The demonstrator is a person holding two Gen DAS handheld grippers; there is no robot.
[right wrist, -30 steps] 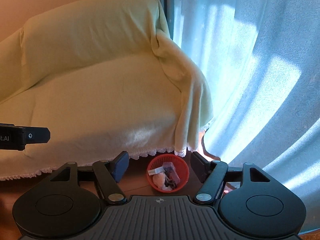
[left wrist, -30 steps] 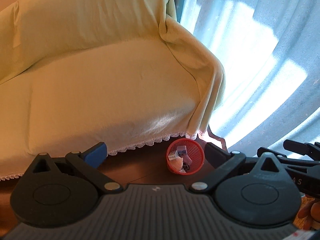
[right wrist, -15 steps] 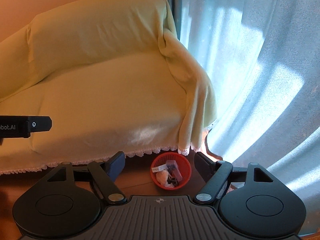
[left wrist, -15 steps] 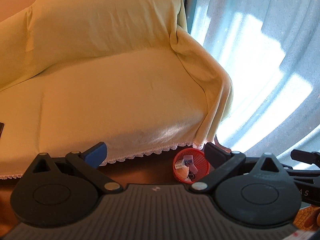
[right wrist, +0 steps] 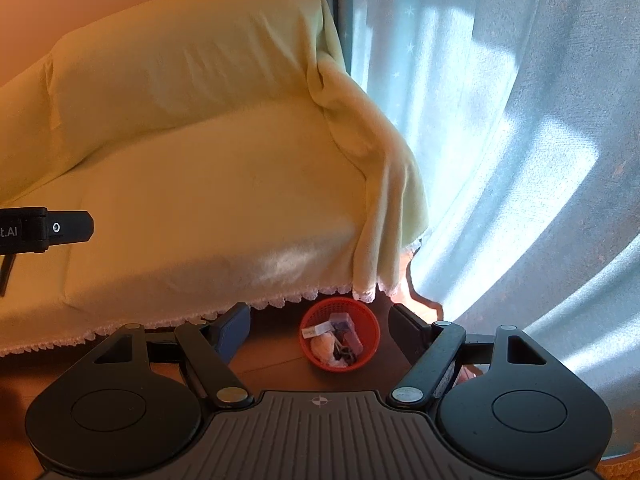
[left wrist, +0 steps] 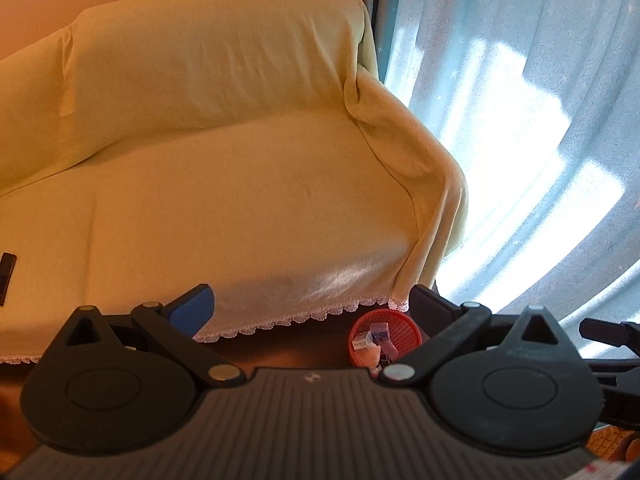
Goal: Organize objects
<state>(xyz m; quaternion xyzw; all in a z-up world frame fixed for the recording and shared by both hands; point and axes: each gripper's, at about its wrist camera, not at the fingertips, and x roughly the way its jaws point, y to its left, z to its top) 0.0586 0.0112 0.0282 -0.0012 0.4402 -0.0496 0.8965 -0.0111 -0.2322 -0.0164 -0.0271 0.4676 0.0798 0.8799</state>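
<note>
A small red basket (left wrist: 404, 322) stands on the wooden floor by the sofa's right front corner; it also shows in the right wrist view (right wrist: 362, 316). It holds several small items, among them a white box and a blue packet. My left gripper (left wrist: 310, 306) is open and empty, high above the floor, with the basket near its right finger. My right gripper (right wrist: 320, 324) is open and empty, with the basket between its fingers far below. A dark remote-like object (left wrist: 6, 276) lies on the sofa seat at the far left.
A sofa under a pale yellow cover (left wrist: 240, 200) fills the left and middle. Light blue curtains (left wrist: 520, 140) hang on the right with sun behind them. The other gripper's body shows at the left edge of the right wrist view (right wrist: 44, 230).
Both grippers have risen and drawn back, so the basket looks smaller and lower. More of the sofa back and wall shows. The dark object on the seat has come into view.
</note>
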